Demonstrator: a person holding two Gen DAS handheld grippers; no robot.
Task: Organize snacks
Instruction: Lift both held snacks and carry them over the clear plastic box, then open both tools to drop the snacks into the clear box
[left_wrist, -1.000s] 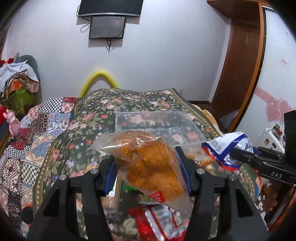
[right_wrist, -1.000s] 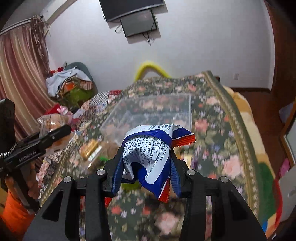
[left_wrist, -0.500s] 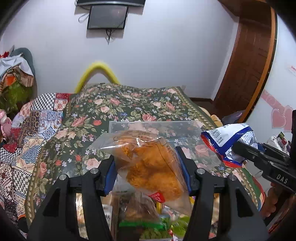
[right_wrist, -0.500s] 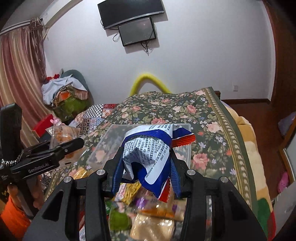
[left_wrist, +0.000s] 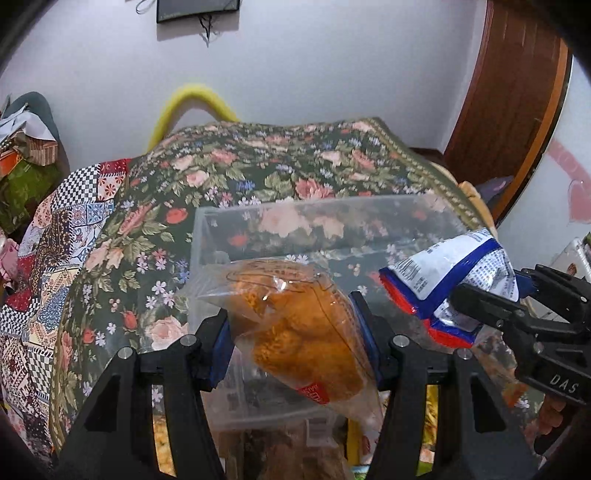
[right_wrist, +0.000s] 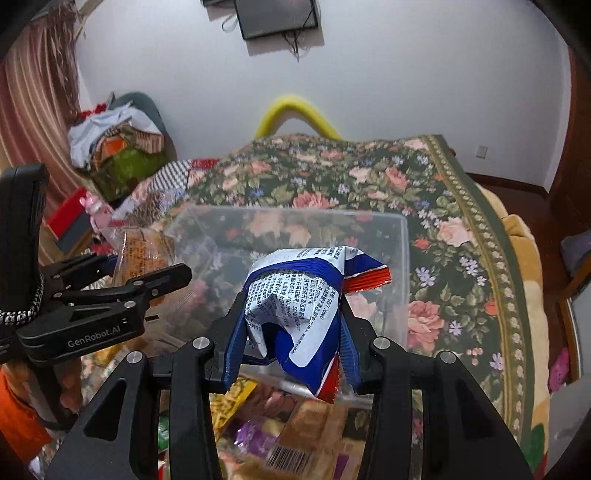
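My left gripper (left_wrist: 293, 334) is shut on a clear bag of orange snacks (left_wrist: 295, 325) and holds it over the near edge of a clear plastic box (left_wrist: 258, 218) on the floral bedspread. My right gripper (right_wrist: 291, 332) is shut on a crumpled blue, white and red snack packet (right_wrist: 295, 299), also held above the box (right_wrist: 402, 266). The right gripper with its packet (left_wrist: 450, 273) shows at the right of the left wrist view; the left gripper (right_wrist: 147, 280) with its bag (right_wrist: 142, 254) shows at the left of the right wrist view.
Several loose snack packets (right_wrist: 258, 435) lie on the bed in front of the box. A yellow curved bar (left_wrist: 192, 99) stands behind the bed. A clothes pile (right_wrist: 118, 147) sits at the left, a wooden door (left_wrist: 517, 92) at the right.
Both grippers have moved forward and lower with their packets, from over the loose snacks to over the clear box. Both grips stay unchanged.
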